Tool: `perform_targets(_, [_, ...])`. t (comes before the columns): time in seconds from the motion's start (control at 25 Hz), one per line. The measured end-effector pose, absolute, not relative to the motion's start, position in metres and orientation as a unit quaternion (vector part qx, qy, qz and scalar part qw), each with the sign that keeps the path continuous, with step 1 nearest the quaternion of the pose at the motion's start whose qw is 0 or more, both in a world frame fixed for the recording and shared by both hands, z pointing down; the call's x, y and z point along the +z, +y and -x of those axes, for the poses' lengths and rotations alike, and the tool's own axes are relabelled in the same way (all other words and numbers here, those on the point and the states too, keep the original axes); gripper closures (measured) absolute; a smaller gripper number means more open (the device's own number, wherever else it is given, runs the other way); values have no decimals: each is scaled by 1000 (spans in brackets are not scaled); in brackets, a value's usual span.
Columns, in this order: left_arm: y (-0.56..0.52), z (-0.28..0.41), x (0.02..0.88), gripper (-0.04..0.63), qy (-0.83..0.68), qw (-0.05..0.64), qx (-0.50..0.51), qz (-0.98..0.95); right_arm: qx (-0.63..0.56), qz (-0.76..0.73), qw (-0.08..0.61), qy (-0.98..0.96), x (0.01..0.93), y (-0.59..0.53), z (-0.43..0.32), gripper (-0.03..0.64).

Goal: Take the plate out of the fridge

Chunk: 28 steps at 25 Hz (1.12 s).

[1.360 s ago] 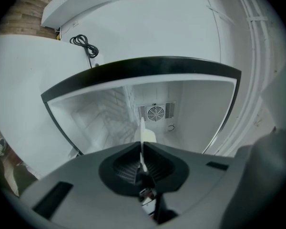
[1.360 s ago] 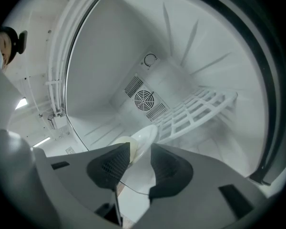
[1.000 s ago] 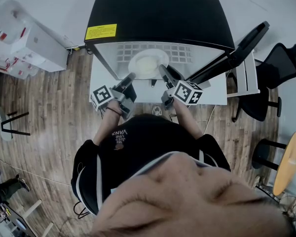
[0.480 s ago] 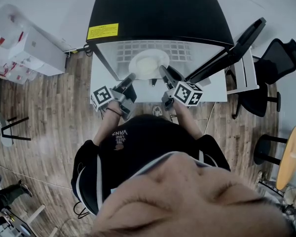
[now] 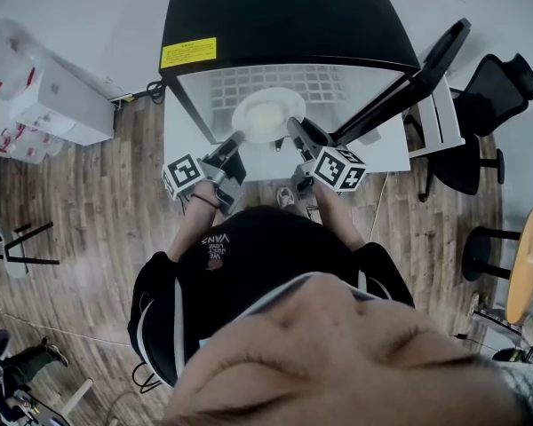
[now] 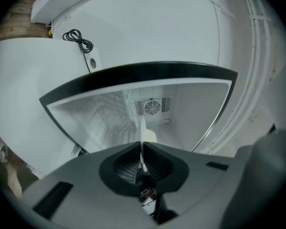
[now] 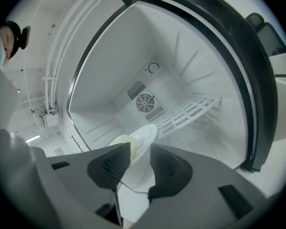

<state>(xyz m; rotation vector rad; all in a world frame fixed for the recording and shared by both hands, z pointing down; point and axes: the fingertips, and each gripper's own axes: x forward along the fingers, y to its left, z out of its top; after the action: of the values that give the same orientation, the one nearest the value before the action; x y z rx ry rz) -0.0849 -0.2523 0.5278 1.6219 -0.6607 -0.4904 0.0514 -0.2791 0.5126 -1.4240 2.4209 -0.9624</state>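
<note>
— One fridge (image 5: 284,16), black on top, and its door (image 5: 426,74) swung wide to the right side. Is that the whole of it?

— Mostly. The compartment is white inside, with a round fan grille (image 7: 145,100) on the back wall.

— And the plate (image 5: 267,114)?

— It is inside, at the compartment's front edge, about midway between the side walls. It is white with a pale yellowish centre.

— What are the person's two tools doing?

— The left gripper (image 5: 239,136) reaches in level at the plate's left edge, and its jaws are clamped on the thin rim. The right gripper (image 5: 292,125) comes in at the right edge. Its jaws stand apart with the rim at their tips, a gap showing beside one pad, so it is not squeezing.
</note>
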Motion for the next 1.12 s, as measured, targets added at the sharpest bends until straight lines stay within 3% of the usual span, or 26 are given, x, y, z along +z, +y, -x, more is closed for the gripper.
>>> perform_targets(1.12, [-224,89,526,563,-231,621,-186,-726,-315,520,107,787,514,-235,-46,482])
